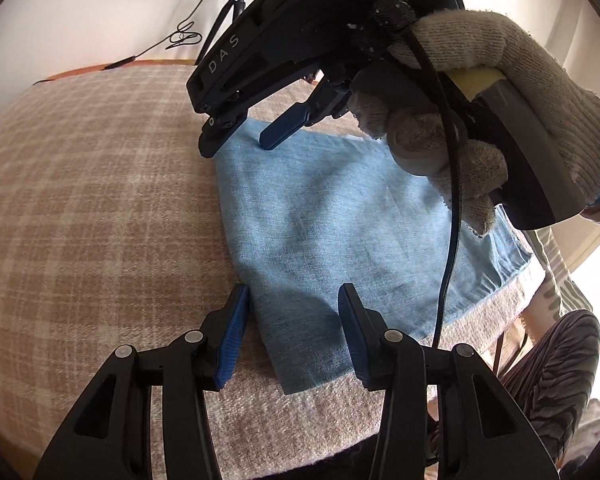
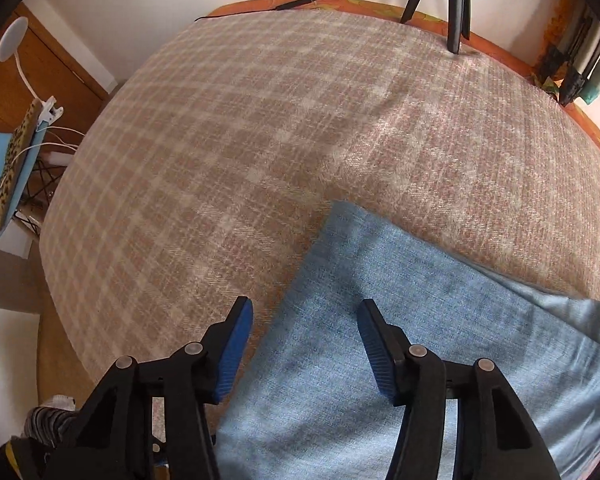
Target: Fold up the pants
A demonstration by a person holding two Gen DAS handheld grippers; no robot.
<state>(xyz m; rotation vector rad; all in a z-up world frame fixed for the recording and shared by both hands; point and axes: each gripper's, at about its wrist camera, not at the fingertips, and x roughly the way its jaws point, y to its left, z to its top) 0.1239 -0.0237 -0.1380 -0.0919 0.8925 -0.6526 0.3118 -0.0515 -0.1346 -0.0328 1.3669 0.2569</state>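
Light-blue pants (image 1: 332, 216) lie folded into a compact rectangle on a plaid blanket (image 1: 100, 200); both grippers (image 1: 290, 300) (image 2: 304, 312) hover open, empty.

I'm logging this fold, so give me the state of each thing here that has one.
Light blue denim pants: folded, flat on the plaid blanket.
Left gripper: open, astride the pants' near edge.
Right gripper: open above the pants' far edge.
Gloved hand: gripping the right gripper's handle.
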